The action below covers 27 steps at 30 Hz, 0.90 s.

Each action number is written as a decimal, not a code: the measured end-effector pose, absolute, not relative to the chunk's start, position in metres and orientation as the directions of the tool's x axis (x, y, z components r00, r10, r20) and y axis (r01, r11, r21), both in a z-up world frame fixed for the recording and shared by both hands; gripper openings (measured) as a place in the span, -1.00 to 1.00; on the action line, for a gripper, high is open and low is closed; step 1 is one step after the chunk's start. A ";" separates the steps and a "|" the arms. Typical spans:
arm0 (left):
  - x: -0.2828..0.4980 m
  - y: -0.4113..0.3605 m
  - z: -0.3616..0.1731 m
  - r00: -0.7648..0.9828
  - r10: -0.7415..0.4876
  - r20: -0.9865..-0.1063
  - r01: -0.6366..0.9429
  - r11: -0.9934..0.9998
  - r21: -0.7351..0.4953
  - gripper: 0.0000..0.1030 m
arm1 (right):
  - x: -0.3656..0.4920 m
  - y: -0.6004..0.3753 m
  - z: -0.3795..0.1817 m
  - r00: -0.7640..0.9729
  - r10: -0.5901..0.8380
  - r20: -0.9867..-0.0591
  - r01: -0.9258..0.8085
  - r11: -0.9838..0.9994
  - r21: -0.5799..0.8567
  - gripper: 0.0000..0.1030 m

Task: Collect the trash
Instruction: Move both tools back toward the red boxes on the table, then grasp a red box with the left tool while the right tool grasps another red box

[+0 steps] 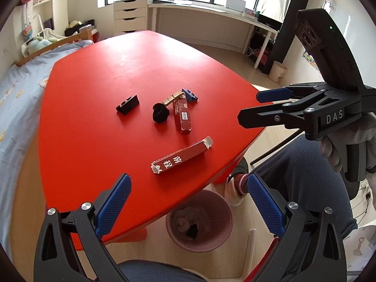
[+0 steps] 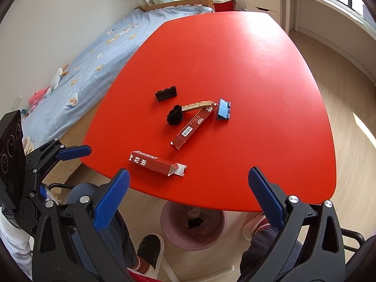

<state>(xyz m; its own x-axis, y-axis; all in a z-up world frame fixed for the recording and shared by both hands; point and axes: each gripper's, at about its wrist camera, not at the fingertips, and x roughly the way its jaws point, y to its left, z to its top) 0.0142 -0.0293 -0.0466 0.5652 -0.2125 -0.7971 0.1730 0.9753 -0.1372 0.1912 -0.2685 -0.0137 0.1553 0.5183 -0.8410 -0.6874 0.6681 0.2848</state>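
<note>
On the red table lie two red cartons, the near one and the far one, a black fuzzy ball, a tan folded strip, a black plastic piece and a blue plastic piece. A pink bin stands under the near table edge. My left gripper is open and empty above that edge. My right gripper is open and empty too.
A bed with a blue sheet runs along the table's left side. A white drawer unit and a desk stand by the window. The person's legs and a chair are beside the bin.
</note>
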 end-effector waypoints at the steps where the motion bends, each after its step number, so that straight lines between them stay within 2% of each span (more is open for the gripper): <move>1: 0.018 -0.028 -0.048 0.561 -0.221 -0.798 0.187 0.973 -0.137 0.85 | 0.195 -0.265 -0.016 0.155 0.512 -0.845 -0.680 0.676 0.285 0.92; 10: 0.050 -0.023 -0.069 0.499 -0.266 -0.825 0.283 0.950 -0.134 0.85 | 0.229 -0.229 -0.048 0.157 0.428 -0.890 -0.620 0.744 0.249 0.92; 21: 0.060 -0.023 -0.091 0.468 -0.289 -0.835 0.304 0.940 -0.154 0.84 | 0.237 -0.207 -0.077 0.188 0.351 -0.917 -0.607 0.776 0.173 0.92; 23: 0.059 -0.023 -0.093 0.471 -0.293 -0.832 0.303 0.940 -0.160 0.80 | 0.237 -0.204 -0.079 0.189 0.350 -0.918 -0.610 0.774 0.169 0.92; 27: 0.062 -0.023 -0.096 0.458 -0.290 -0.841 0.304 0.939 -0.158 0.53 | 0.235 -0.199 -0.081 0.211 0.339 -0.917 -0.621 0.771 0.142 0.78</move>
<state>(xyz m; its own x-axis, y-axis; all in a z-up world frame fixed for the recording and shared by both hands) 0.0619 -0.0227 -0.0965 0.4576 -0.2898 -0.8406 0.3040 0.9394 -0.1584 0.2348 -0.1988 -0.0813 0.2108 0.3390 -0.9169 -0.6213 0.7706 0.1421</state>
